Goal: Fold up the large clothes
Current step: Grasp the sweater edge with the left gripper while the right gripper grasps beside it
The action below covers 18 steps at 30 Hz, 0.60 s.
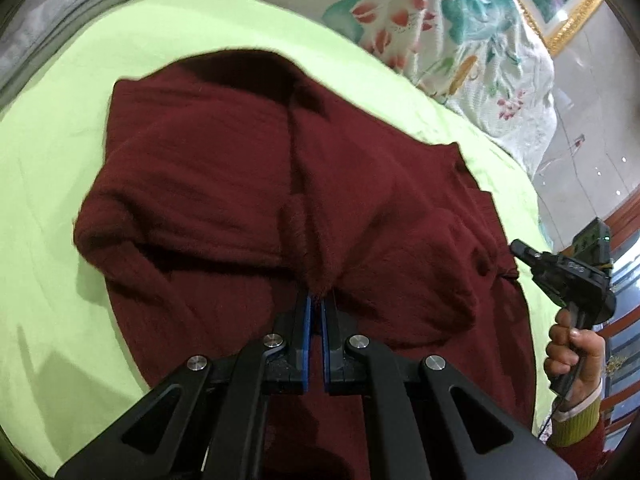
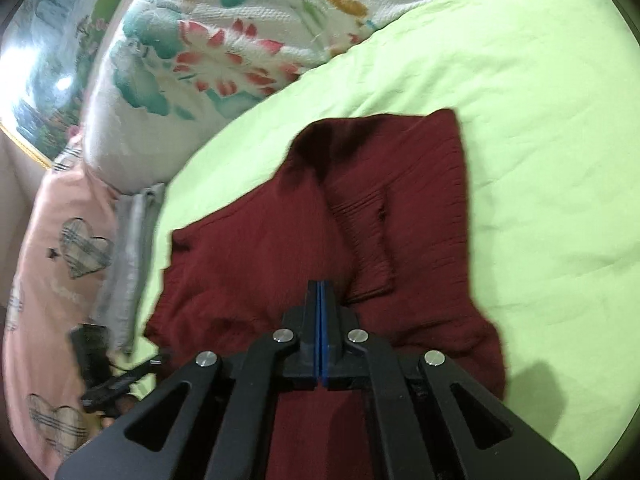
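Note:
A dark red knit sweater (image 1: 240,168) lies partly folded on a light green bedsheet (image 1: 52,152). My left gripper (image 1: 317,300) is shut on a raised fold of the sweater near its middle. The right gripper (image 1: 520,249) shows at the right edge of the left wrist view, held in a hand beside the sweater's edge. In the right wrist view the sweater (image 2: 260,248) lies under my right gripper (image 2: 322,284), whose jaws are pressed together with no cloth visible between them. The green sheet (image 2: 540,120) surrounds it.
A white floral quilt (image 1: 440,20) is bunched at the far side of the bed; it also shows in the right wrist view (image 2: 208,52). A pink heart-print pillow (image 2: 60,248) and grey folded cloth (image 1: 52,12) lie beside the sheet. A gold picture frame (image 1: 576,20) hangs behind.

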Each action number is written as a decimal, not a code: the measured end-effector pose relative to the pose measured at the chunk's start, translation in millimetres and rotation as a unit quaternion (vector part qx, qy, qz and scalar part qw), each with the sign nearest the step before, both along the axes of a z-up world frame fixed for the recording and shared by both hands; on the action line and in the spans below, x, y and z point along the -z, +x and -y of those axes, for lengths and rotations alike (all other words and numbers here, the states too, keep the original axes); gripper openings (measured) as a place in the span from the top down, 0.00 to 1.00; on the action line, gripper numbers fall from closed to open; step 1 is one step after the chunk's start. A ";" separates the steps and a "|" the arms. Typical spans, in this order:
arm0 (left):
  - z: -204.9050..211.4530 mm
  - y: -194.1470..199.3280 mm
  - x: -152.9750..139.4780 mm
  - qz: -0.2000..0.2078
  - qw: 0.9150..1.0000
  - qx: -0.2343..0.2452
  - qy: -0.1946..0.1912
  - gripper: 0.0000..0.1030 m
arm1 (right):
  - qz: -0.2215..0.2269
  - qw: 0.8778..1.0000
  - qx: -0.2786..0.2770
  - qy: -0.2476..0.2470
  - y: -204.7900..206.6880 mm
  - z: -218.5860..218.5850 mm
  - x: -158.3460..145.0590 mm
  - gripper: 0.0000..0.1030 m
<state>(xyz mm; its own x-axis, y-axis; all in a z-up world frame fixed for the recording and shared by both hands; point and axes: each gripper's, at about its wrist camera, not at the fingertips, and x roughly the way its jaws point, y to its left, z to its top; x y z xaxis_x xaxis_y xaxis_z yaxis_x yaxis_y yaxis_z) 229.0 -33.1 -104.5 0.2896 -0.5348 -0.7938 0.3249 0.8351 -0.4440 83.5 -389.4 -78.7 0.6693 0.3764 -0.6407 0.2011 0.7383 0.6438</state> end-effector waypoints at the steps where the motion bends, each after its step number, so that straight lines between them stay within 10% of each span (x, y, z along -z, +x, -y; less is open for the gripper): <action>1: -2.1 0.6 4.9 -0.011 1.000 -0.003 -0.001 0.97 | -0.004 1.000 -0.005 0.001 0.1 -5.3 2.5 0.95; 10: -17.8 -14.7 -8.0 -0.011 1.000 0.001 0.001 0.91 | -0.060 0.998 -0.003 -0.017 -2.7 -20.3 30.1 0.91; 14: -42.1 -43.6 -35.4 0.017 1.000 -0.008 -0.012 0.55 | -0.026 1.000 -0.005 -0.004 -30.3 -12.5 6.2 0.78; 18: -75.9 -83.6 -51.5 0.026 0.999 -0.025 -0.035 0.40 | -0.006 1.000 -0.011 -0.008 -65.6 -14.3 -8.6 0.66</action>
